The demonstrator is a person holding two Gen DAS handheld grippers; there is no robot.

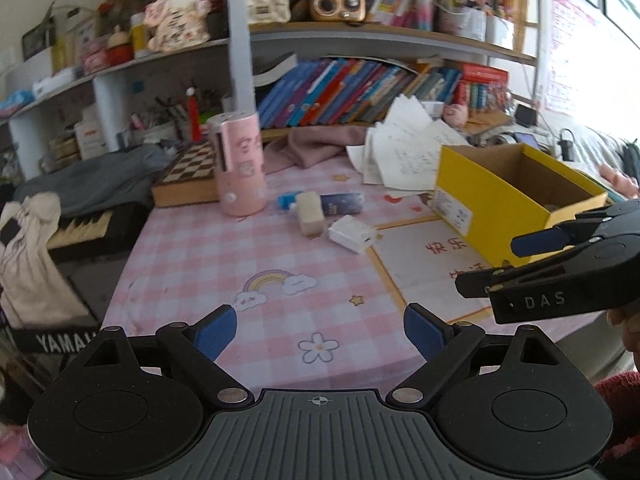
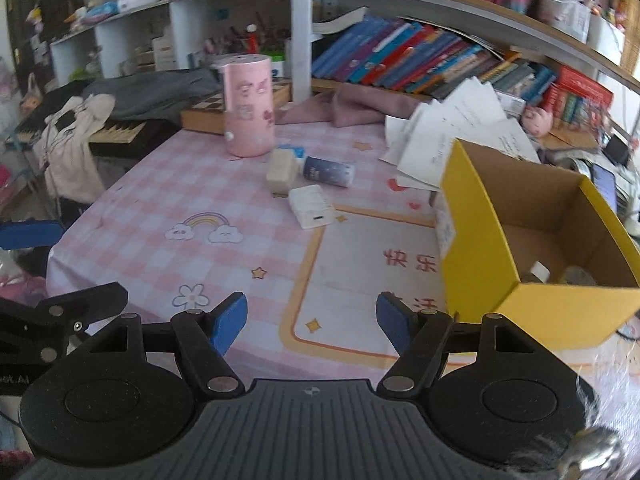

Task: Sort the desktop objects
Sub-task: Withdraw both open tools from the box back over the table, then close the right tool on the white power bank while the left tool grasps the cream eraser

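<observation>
Both jaws gape empty over the pink tablecloth [image 1: 200,256]; the yellow box's [image 2: 476,240] contents lie mostly hidden.

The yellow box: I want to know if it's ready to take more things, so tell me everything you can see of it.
The yellow box is an open-topped cardboard carton, bright yellow outside and plain brown inside, with a white printed label on its end wall. It stands upright on the pink checked tablecloth, at the right of the desk, in front of loose papers. A few small items lie on its floor, too dim to identify, and most of the inside is bare. Neither hand-held gripper touches it.
</observation>
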